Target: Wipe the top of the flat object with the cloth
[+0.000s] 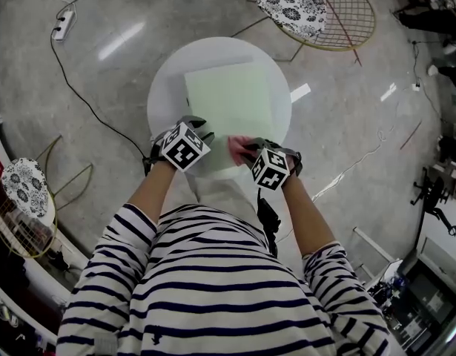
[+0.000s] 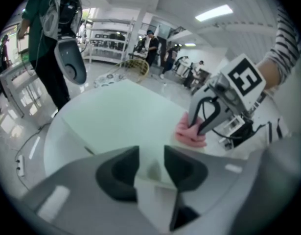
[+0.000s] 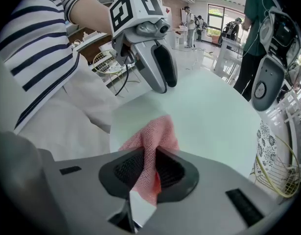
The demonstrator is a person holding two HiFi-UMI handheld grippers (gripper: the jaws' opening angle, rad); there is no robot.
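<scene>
Right gripper [image 3: 149, 168] is clenching the pink mesh cloth [image 3: 152, 136] at the near edge of the pale green flat sheet [image 1: 231, 99]; left gripper [image 2: 151, 168] is gaping, gripping nothing, so wiping is risking shifting the unpinned sheet.

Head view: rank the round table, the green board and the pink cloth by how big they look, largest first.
1. round table: clearly the largest.
2. green board: it lies within the tabletop.
3. pink cloth: only a small patch shows, so its full size can't be judged.
</scene>
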